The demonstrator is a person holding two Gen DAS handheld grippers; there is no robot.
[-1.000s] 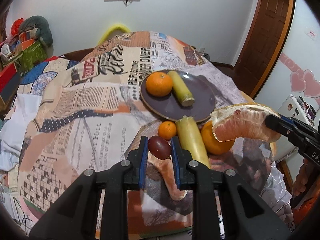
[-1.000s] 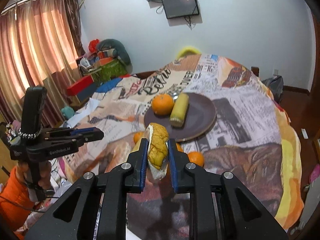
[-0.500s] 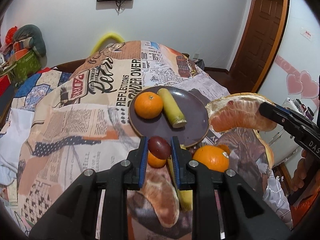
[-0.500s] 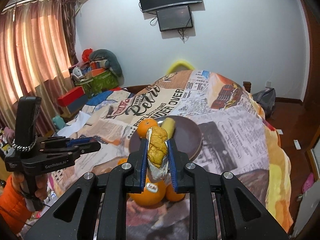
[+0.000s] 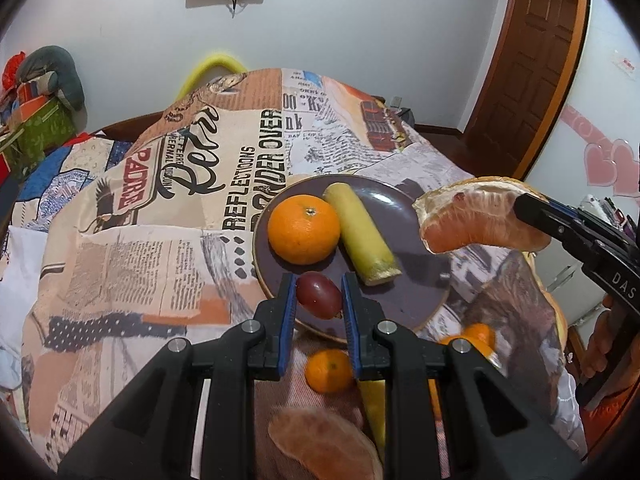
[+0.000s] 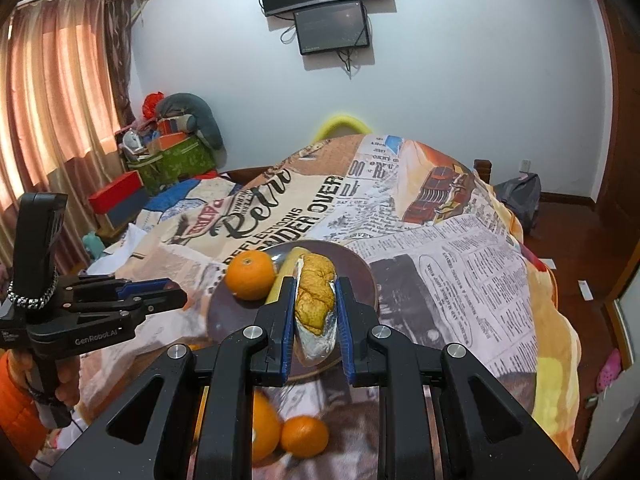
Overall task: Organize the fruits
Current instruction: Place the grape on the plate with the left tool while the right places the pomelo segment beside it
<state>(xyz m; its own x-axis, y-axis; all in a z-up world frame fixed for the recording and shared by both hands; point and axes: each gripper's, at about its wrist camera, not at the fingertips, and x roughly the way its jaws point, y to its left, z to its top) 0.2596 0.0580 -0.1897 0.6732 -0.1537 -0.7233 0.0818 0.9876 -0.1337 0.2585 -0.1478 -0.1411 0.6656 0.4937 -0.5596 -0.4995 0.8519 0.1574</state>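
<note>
My left gripper (image 5: 319, 285) is shut on a dark red grape (image 5: 320, 303), hanging over the near rim of the purple plate (image 5: 404, 300). The plate carries an orange (image 5: 304, 229) and a yellow stalk piece (image 5: 362, 238). My right gripper (image 6: 316, 286) is shut on a peeled pomelo wedge (image 6: 314, 309) above the plate (image 6: 362, 272), near the orange (image 6: 250, 274). In the left wrist view the wedge (image 5: 480, 220) hangs over the plate's right rim, with the right gripper (image 5: 528, 210) behind it. The left gripper (image 6: 178, 299) shows at the left of the right wrist view.
Off the plate on the newspaper-print cloth (image 5: 160, 248) lie a small tangerine (image 5: 329, 371), another pomelo segment (image 5: 320, 440), a yellow stalk (image 5: 374, 404) and more oranges (image 6: 260, 428). Boxes and bags (image 6: 168, 156) pile up at the left; a door (image 5: 528, 72) stands at the right.
Both grippers moved forward to the plate with their fruit. The grape went from over the loose fruit to the plate's near rim, and the wedge came over the plate.
</note>
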